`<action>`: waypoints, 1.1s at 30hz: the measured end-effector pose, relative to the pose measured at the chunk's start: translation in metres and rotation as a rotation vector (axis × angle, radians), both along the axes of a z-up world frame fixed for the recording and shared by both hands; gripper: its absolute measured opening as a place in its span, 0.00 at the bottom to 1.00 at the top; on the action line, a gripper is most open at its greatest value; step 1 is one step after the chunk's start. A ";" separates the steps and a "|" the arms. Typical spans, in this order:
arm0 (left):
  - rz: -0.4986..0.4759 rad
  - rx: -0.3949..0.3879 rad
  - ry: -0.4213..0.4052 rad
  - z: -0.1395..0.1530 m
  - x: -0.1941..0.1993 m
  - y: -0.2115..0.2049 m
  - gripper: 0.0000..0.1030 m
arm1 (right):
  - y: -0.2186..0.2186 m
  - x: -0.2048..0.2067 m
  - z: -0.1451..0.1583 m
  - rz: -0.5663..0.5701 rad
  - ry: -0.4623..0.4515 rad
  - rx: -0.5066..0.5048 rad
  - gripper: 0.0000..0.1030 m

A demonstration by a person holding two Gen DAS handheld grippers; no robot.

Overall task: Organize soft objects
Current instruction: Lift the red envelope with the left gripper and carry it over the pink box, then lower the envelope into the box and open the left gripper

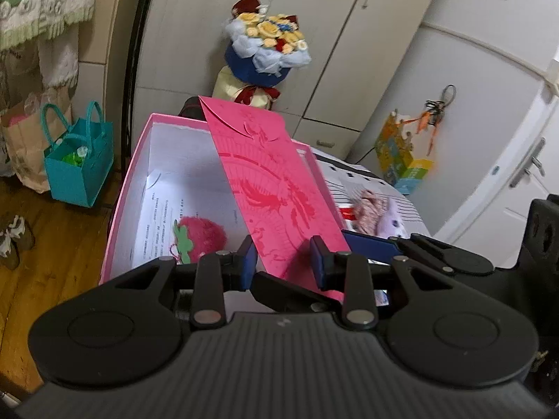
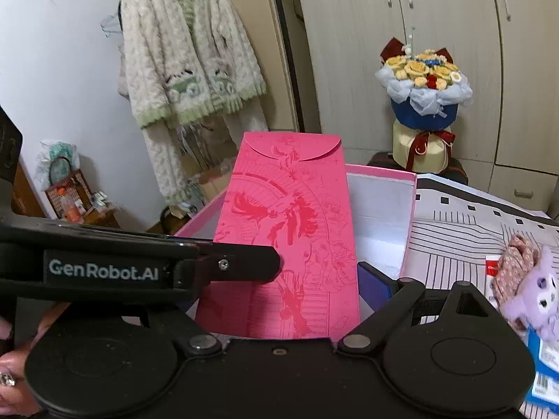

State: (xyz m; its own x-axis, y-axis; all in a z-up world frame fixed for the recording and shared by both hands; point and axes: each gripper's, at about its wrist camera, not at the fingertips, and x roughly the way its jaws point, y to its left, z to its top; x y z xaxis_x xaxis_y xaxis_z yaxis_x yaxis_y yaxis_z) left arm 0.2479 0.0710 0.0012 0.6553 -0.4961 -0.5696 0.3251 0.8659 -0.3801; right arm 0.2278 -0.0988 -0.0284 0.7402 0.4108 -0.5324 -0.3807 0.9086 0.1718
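A pink box point(image 1: 123, 188) with a white inside stands open; a fuzzy red strawberry toy point(image 1: 202, 235) lies in it on printed paper. A large pink envelope point(image 1: 265, 188) leans over the box. My left gripper point(image 1: 284, 262) has its blue pads on either side of the envelope's lower end, with a gap between them. In the right wrist view the envelope point(image 2: 290, 237) stands between my right gripper's fingers point(image 2: 375, 281), and the left gripper's arm crosses in front of its left finger. A purple plush point(image 2: 534, 300) and floral cloth point(image 2: 517, 258) lie to the right.
A flower bouquet point(image 1: 267, 45) stands behind the box by white cabinets. A teal bag point(image 1: 78, 167) sits on the wooden floor at left. A fluffy cardigan point(image 2: 188, 59) hangs on the wall. A striped sheet point(image 2: 461, 230) covers the surface at right.
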 end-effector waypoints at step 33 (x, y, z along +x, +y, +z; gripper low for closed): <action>0.053 0.091 -0.076 0.019 -0.030 0.011 0.58 | 0.000 -0.013 0.010 0.018 -0.004 -0.168 0.92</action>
State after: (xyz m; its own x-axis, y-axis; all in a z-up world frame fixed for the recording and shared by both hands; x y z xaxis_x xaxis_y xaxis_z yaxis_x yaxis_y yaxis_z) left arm 0.2183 0.0817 0.0205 0.7223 -0.4081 -0.5583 0.3028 0.9124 -0.2753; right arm 0.2148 -0.0986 -0.0181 0.7361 0.3290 -0.5915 -0.3972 0.9176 0.0160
